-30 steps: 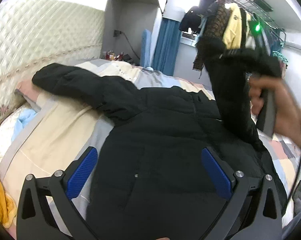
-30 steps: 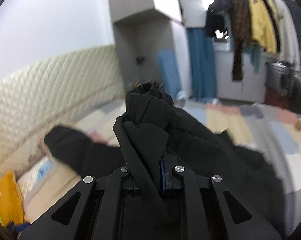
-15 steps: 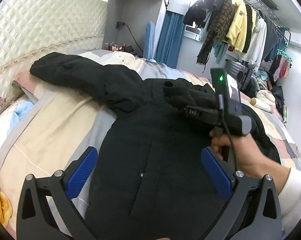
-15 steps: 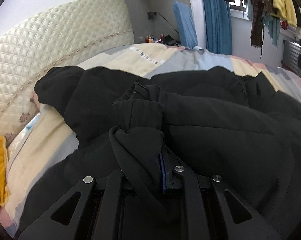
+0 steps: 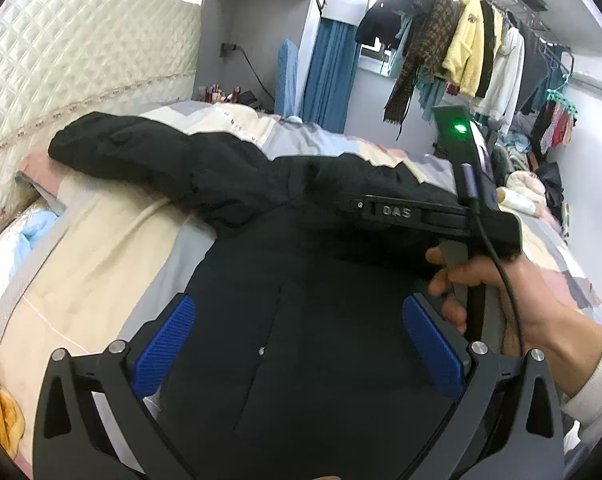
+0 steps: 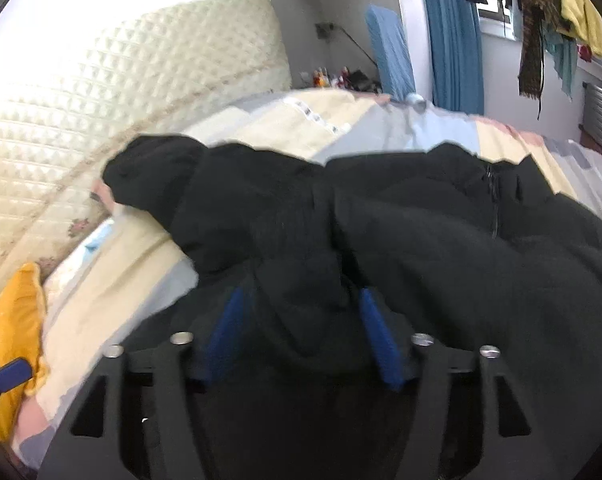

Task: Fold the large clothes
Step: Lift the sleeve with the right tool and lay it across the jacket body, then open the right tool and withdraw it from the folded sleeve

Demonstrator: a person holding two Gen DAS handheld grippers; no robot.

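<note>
A large black padded jacket (image 5: 301,300) lies spread on the bed, one sleeve (image 5: 141,152) stretched out to the far left. My left gripper (image 5: 297,340) is open and empty, hovering over the jacket's body. My right gripper (image 6: 301,320) has its blue pads (image 6: 375,332) apart, with the other black sleeve's cuff (image 6: 305,280) lying loosely between them, laid across the jacket's chest. The right gripper's body (image 5: 441,216) and the hand holding it show in the left wrist view, low over the jacket.
The bed has a patchwork cover (image 5: 101,248) and a quilted cream headboard (image 5: 81,60). A yellow cloth (image 6: 13,332) lies at the left edge. A rack of hanging clothes (image 5: 473,52) stands at the back right, with a blue curtain (image 5: 329,76).
My right gripper carried the sleeve down from up high onto the jacket's chest, then its jaws opened and released the cuff. My left gripper stayed open in place.
</note>
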